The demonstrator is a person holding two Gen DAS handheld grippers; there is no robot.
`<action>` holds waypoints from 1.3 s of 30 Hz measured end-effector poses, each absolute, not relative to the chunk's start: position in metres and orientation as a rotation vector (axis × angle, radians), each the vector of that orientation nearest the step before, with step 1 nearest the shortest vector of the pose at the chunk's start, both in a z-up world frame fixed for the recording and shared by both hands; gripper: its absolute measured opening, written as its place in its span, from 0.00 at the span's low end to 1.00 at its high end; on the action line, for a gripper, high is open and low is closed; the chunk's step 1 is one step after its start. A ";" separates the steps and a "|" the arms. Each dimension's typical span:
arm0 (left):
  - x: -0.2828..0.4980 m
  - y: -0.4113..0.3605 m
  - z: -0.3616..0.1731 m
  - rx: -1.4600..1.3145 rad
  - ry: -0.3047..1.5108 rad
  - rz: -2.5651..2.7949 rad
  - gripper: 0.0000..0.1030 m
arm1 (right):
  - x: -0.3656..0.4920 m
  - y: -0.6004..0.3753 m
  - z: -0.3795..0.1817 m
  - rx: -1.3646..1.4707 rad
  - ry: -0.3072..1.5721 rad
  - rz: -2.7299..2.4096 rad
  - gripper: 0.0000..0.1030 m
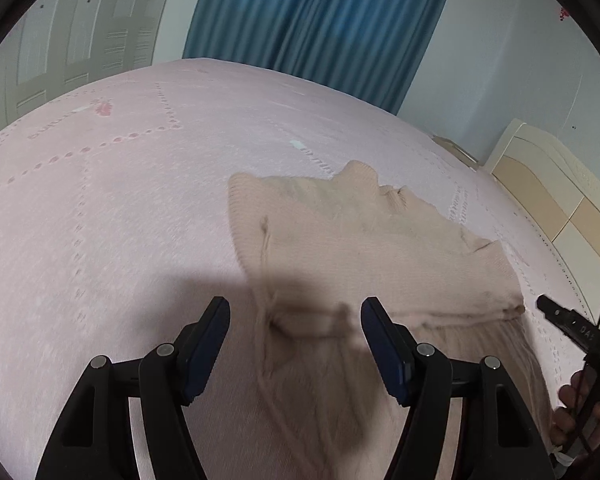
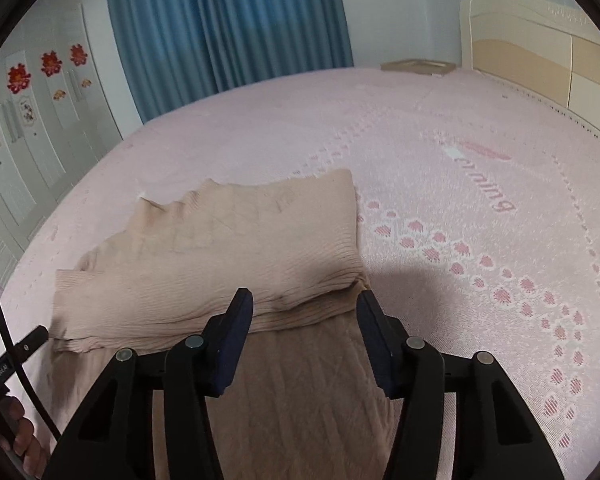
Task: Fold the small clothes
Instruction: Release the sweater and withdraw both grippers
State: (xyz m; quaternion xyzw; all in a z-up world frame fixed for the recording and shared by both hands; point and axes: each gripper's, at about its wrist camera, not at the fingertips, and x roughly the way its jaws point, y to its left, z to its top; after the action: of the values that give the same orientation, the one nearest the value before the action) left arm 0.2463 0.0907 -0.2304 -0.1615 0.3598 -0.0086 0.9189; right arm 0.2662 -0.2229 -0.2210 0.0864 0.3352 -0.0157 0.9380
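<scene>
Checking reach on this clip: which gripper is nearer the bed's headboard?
Right. The right gripper hangs open over the beige garment's end toward the headboard; the left gripper, also open, is over the garment's opposite end, farther from it.

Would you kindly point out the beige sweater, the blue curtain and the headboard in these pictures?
beige sweater (image 2: 236, 248): right wrist view, middle of the folded-over upper layer.
blue curtain (image 2: 228, 20): right wrist view, central pleats.
headboard (image 2: 540, 52): right wrist view, tan panel of its face.

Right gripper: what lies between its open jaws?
The beige sweater: its folded edge runs across the gap of the right gripper, seen in the right wrist view.
</scene>
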 end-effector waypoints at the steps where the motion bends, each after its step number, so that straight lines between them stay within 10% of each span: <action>1: 0.240 0.091 -0.231 -0.331 0.743 -0.014 0.63 | 0.259 -0.224 -0.220 0.178 0.675 -0.036 0.51; 39: 0.053 0.085 -0.217 -0.300 0.768 -0.031 0.63 | 0.046 -0.258 -0.228 0.236 0.675 -0.036 0.51</action>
State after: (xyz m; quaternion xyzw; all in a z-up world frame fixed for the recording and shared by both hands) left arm 0.0533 0.0847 -0.2166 -0.1458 0.3730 -0.0152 0.9162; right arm 0.0459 -0.2577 -0.2277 0.1157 0.3302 -0.0175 0.9366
